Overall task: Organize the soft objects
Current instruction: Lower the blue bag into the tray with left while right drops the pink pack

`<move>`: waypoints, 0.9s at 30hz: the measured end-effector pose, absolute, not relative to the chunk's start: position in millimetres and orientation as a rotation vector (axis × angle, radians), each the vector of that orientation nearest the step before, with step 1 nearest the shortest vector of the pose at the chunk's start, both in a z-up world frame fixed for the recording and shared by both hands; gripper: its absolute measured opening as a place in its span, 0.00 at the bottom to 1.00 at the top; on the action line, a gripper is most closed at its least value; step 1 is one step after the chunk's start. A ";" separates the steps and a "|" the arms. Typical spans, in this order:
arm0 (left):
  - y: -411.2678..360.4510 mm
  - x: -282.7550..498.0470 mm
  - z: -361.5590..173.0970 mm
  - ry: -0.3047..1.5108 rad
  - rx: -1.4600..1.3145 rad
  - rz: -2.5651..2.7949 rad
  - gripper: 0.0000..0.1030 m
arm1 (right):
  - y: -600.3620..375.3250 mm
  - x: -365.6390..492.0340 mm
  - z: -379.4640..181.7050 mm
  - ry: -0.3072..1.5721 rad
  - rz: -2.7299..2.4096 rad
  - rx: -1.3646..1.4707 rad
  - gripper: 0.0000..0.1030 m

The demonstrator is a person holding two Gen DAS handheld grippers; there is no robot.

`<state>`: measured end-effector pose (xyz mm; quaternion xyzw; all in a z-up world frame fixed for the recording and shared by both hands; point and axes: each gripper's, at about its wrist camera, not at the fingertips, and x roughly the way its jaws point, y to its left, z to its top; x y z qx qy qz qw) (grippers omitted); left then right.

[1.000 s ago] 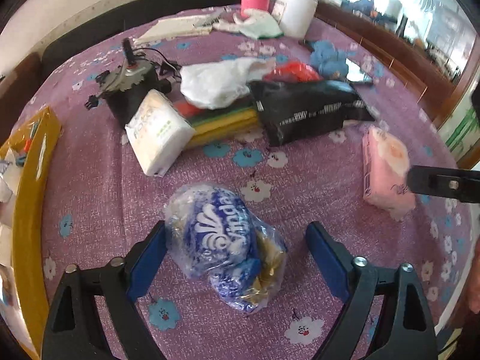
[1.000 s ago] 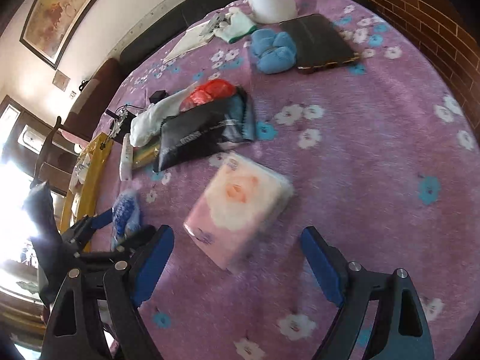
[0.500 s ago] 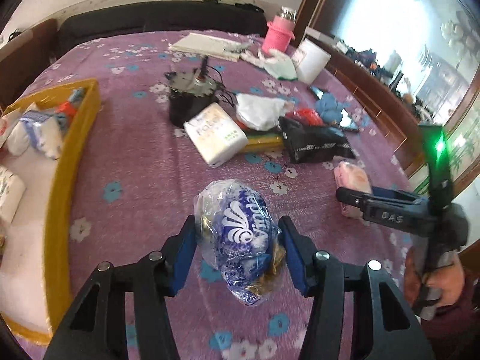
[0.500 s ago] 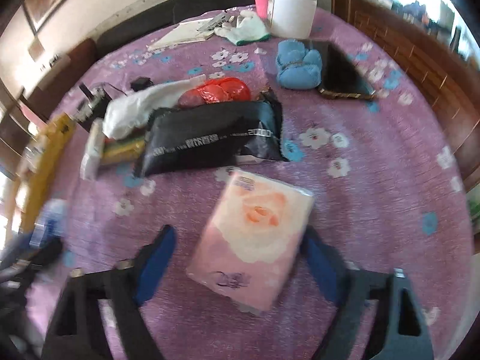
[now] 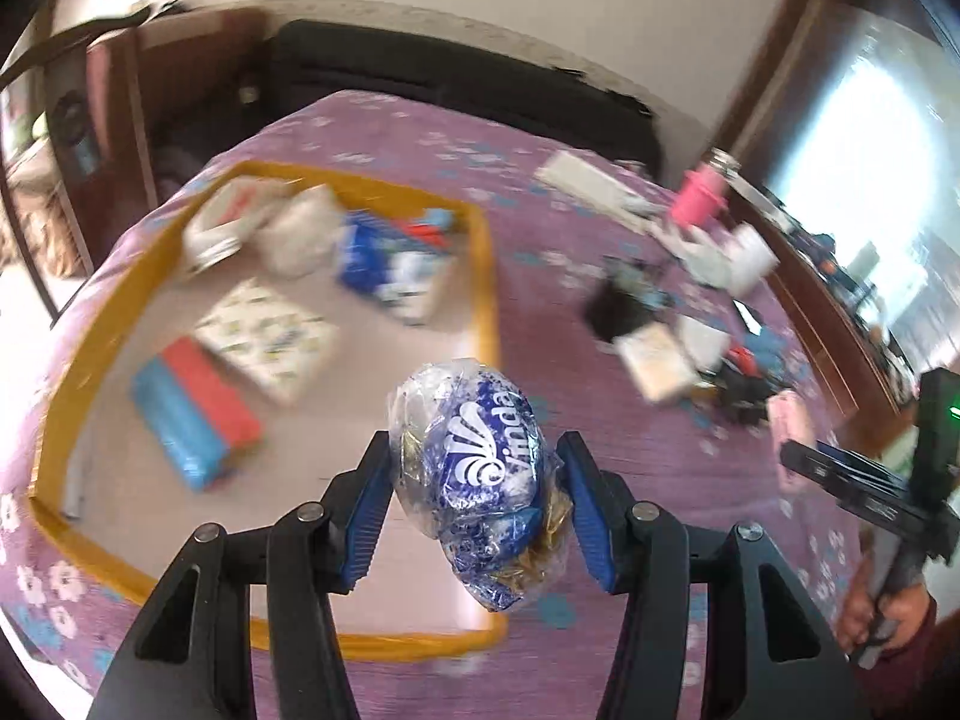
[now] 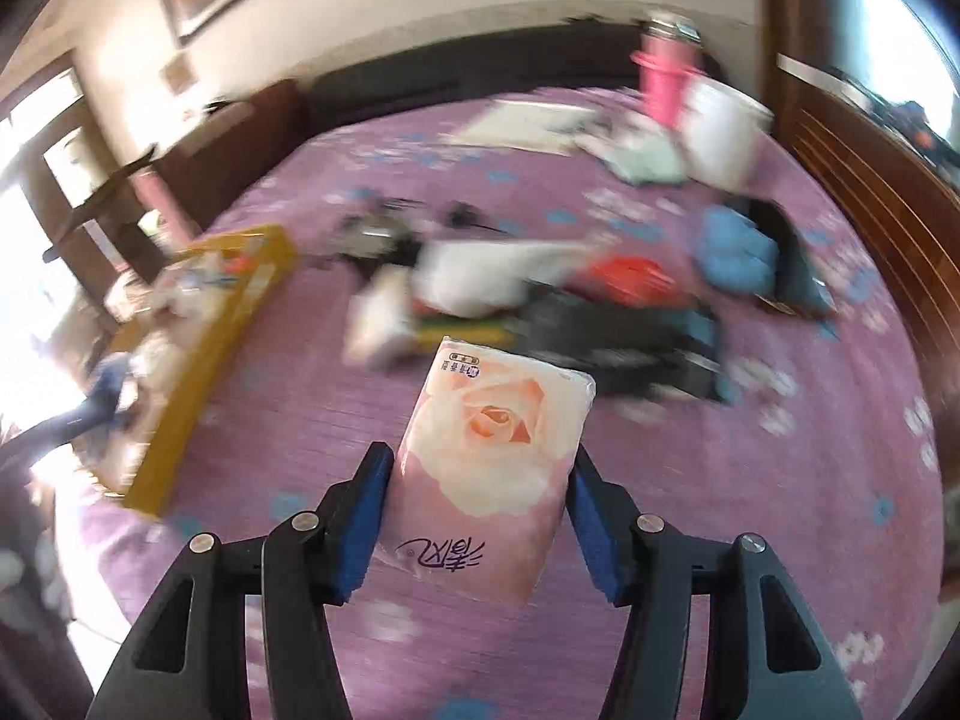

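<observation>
My left gripper (image 5: 474, 447) is shut on a clear bag of blue Vinda tissue packs (image 5: 480, 468). It holds the bag in the air over the near right part of the yellow-rimmed tray (image 5: 487, 276). In the right wrist view, a pink tissue pack with a rose print (image 6: 492, 450) sits lengthwise between the blue pads of my right gripper (image 6: 480, 465). The jaws are closing and both pads press its sides. The pack is lifted off the purple flowered cloth (image 6: 690, 480). The tray (image 6: 198, 360) lies to its left.
Several tissue packs lie in the tray, among them a red and blue one (image 5: 192, 414) and a patterned one (image 5: 267, 339). Mid-table is a heap: a white bag (image 6: 480, 276), a black pouch (image 6: 618, 342) and a blue cloth (image 6: 738, 252). A pink bottle (image 6: 663, 84) and a white tub (image 6: 726, 132) stand at the back.
Both grippers closed on their packs and lifted them off the cloth. The left one swung left with the Vinda bag until it hung over the tray. The right one squared up on the pink pack.
</observation>
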<state>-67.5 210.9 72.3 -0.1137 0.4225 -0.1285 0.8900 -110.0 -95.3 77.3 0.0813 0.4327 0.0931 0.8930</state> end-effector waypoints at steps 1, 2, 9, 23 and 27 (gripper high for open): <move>217.2 -63.8 69.1 0.885 -0.243 -0.253 0.52 | -82.8 -106.2 79.9 0.899 0.226 0.164 0.59; 224.9 -58.1 63.9 0.897 -0.251 -0.233 0.52 | -71.0 -101.8 81.5 0.902 0.257 0.159 0.59; 249.4 -34.0 43.2 0.942 -0.282 -0.188 0.52 | 28.2 -66.4 104.2 0.898 0.465 0.056 0.60; 282.2 -26.2 27.4 0.933 -0.394 -0.206 0.53 | 139.1 27.6 81.9 1.054 0.649 0.021 0.60; 291.4 -30.0 29.2 0.914 -0.462 -0.241 0.60 | 157.1 44.4 66.4 1.097 0.647 -0.005 0.60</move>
